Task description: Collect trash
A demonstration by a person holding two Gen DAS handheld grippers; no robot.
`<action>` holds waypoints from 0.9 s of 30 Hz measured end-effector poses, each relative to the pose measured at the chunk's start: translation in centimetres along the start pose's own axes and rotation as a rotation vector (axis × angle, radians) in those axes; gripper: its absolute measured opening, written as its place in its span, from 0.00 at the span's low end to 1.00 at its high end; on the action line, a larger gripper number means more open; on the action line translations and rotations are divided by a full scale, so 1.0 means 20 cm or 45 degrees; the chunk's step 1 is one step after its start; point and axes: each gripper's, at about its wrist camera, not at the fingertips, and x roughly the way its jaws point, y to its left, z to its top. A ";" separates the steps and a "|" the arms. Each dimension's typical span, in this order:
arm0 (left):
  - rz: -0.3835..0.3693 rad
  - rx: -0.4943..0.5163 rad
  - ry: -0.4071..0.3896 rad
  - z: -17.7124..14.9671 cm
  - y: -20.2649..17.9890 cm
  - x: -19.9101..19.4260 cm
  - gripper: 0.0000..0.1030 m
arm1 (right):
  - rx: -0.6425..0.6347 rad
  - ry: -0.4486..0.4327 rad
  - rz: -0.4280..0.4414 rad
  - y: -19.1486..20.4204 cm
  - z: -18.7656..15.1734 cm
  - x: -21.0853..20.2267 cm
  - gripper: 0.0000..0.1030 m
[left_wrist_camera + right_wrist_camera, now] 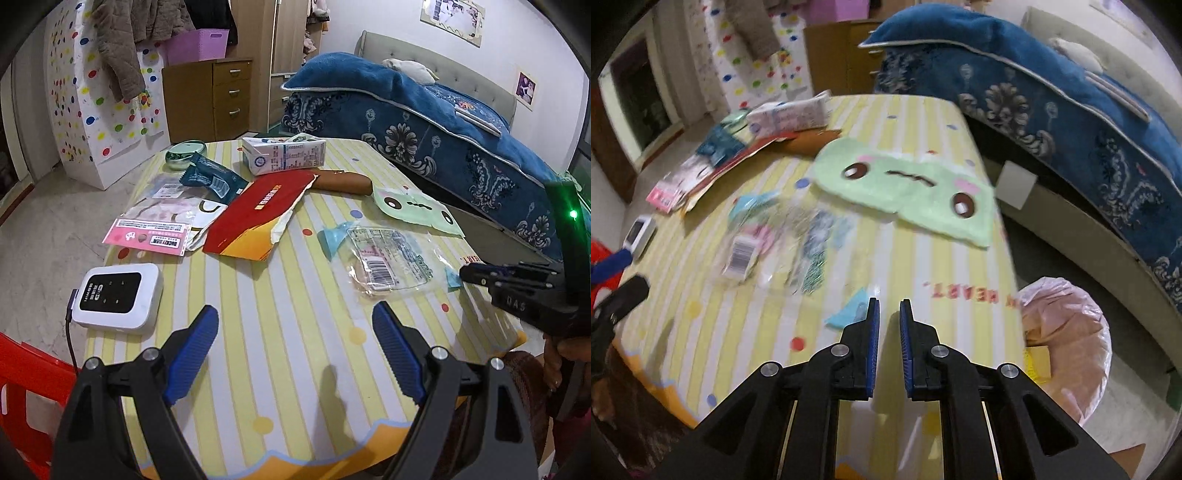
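The right hand-held gripper [887, 308], jaws nearly closed on nothing, hovers over the surface [923, 122] with a small blue scrap [846, 312] just left of its tips, nearer than the wide-open, empty left hand-held gripper [295, 328].

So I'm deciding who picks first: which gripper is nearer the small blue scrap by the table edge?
Right. The right gripper has its tips almost at the blue scrap; the left gripper hovers farther off, over bare tablecloth.

The desk [295, 295] wears yellow and white stripes with coloured dots. A red envelope [258, 218] lies on it, and a pale green cloth [908, 188] shows a cartoon face. The bed's blanket [424, 122] is blue, floral-patterned.
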 end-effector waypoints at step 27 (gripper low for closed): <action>0.108 -0.036 -0.022 0.12 0.12 0.08 0.81 | -0.080 -0.045 0.025 0.07 0.34 0.14 0.11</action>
